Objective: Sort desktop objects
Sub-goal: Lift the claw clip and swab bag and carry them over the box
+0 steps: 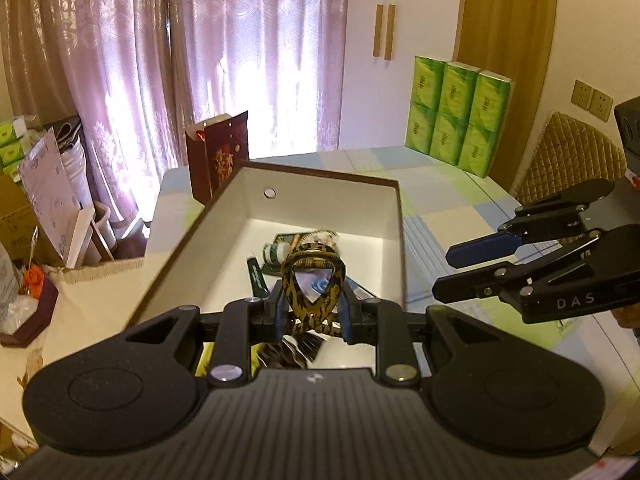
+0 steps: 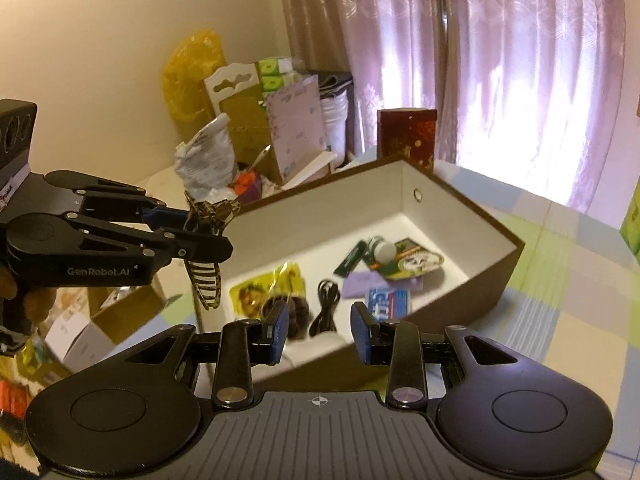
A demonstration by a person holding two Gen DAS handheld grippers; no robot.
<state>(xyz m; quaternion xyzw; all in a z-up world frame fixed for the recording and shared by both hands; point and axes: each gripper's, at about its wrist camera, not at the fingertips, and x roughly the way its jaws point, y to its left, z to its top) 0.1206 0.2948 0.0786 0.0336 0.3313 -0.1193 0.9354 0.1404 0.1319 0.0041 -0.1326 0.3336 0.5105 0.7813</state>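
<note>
Left wrist view: my left tongs [image 1: 310,308] are clamped on a tortoiseshell-patterned plastic claw hair clip [image 1: 310,280], held in the air over the near-left rim of the brown-walled, white-lined open cardboard box [image 1: 320,208]. Right wrist view shows the clip's toothed end hanging below the left tongs [image 2: 200,240], close to the box wall and apparently just outside it. My right tongs [image 2: 320,336] are spread and hold nothing, near the box's near edge. Risks, as I judge them: letting go now could drop the clip onto the checked tablecloth surface [image 2: 560,320] or snag its teeth on the rim. The grip is only on the clip's handle end, so it may swivel. Box already holds a coiled black cable [image 2: 326,312] and packets.
</note>
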